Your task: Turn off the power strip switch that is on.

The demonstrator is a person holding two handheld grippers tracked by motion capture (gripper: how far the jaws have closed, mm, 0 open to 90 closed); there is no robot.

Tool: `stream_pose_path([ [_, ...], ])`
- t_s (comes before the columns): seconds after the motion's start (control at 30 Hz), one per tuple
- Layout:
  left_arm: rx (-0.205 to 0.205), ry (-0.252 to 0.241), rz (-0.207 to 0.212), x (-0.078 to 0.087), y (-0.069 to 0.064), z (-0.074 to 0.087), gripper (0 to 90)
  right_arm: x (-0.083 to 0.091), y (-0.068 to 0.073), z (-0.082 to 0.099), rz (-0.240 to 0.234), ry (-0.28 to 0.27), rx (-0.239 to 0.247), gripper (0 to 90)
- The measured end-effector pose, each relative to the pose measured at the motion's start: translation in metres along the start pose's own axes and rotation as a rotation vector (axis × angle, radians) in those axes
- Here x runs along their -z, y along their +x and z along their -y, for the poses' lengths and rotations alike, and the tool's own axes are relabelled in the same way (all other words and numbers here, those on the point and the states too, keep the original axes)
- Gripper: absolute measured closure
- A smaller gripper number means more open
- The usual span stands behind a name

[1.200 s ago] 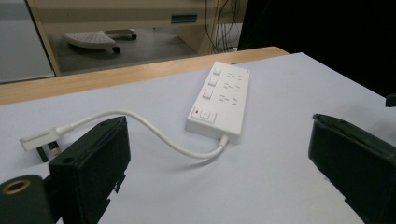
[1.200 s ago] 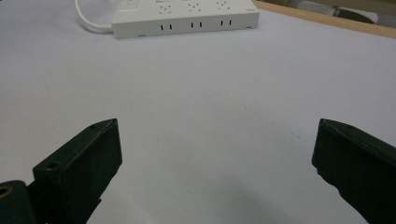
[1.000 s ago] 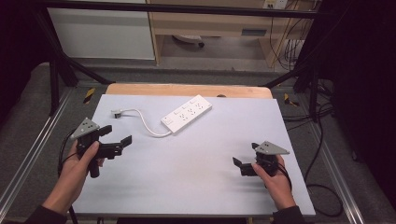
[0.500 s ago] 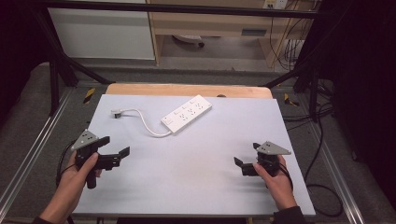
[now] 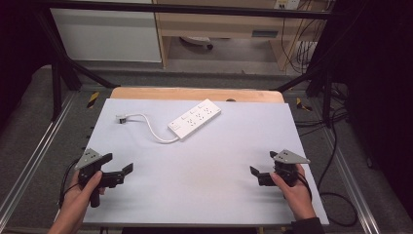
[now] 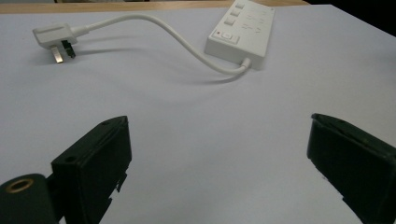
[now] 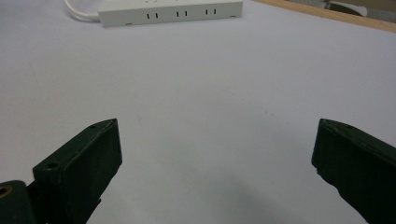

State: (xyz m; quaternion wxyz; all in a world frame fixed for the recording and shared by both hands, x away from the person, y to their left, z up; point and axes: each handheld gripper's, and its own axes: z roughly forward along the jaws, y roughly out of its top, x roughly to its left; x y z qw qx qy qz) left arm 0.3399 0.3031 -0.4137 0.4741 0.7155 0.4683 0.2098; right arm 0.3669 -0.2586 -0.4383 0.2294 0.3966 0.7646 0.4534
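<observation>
White power strip with curled cord, plug; both tools spread, empty.

White power strip with white cord and plug. Pale lavender-grey counter, wooden far edge. Black jaws on both grippers.

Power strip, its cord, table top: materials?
Power strip: looks like hard white plastic, smooth with a slight sheen and moulded edges. Cord: probably a flexible white rubbery jacket, since it curves loosely. Table top: matte pale sheet, material unclear, over a wooden board showing at the far edge.
</observation>
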Motion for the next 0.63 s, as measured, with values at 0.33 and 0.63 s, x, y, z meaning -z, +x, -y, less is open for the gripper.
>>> stream_pose_path([
  [0.33,-0.010,0.035,-0.018,0.000,-0.005,0.020,6.5,0.010,-0.015,0.013,0.019,0.026,-0.055,2.0],
  [0.63,-0.005,0.039,-0.018,-0.001,-0.012,0.025,6.5,-0.007,-0.014,0.015,0.062,0.090,-0.068,2.1],
])
